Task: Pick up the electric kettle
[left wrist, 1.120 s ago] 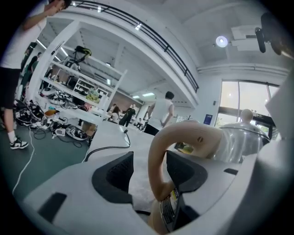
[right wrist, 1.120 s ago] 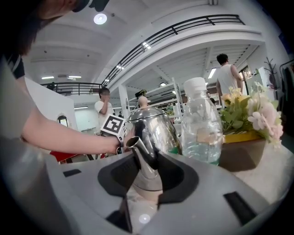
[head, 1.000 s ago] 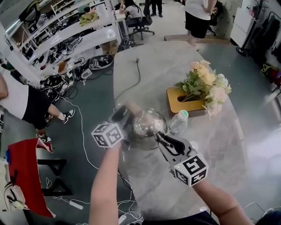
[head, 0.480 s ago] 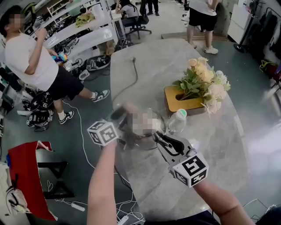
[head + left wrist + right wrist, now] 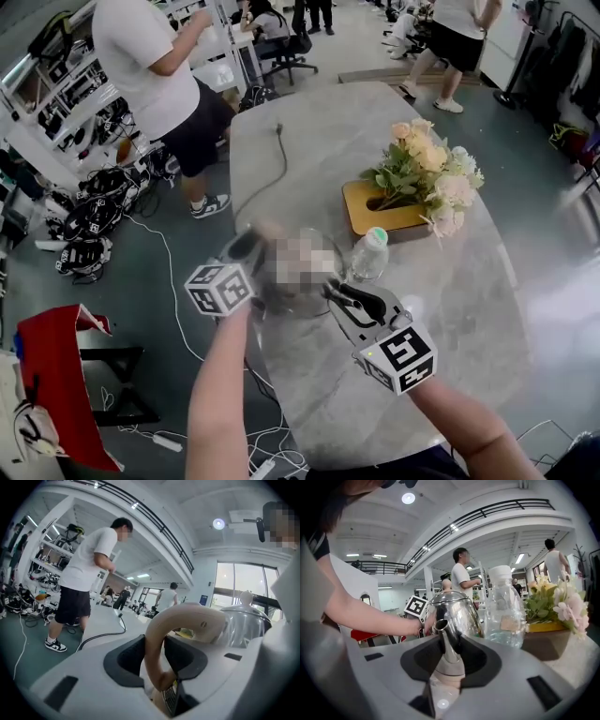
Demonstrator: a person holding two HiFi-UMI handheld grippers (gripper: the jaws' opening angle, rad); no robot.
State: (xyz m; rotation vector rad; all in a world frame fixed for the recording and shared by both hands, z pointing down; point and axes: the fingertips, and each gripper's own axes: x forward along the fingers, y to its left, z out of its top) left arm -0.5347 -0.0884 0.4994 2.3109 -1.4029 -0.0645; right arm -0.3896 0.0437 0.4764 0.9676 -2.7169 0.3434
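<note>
The steel electric kettle (image 5: pixel 298 274) stands on the grey table (image 5: pixel 450 309), partly under a mosaic patch. Its beige handle (image 5: pixel 187 620) passes between the jaws of my left gripper (image 5: pixel 157 648), which are closing, with both pads against it. In the head view the left gripper (image 5: pixel 251 251) meets the kettle from the left. My right gripper (image 5: pixel 450 660) holds the thin spout (image 5: pixel 443 639) between its pads, the kettle body (image 5: pixel 454 613) just beyond. In the head view the right gripper (image 5: pixel 339 292) comes in from the lower right.
A clear plastic bottle (image 5: pixel 367 255) stands right beside the kettle. Behind it is a flower bunch (image 5: pixel 427 178) in a wooden holder (image 5: pixel 375 217). A black cable (image 5: pixel 277 169) trails across the far table. A person (image 5: pixel 159 66) stands at the table's far left.
The person at the left has walked up along the table's left side. Both grippers and the kettle have kept their places.
</note>
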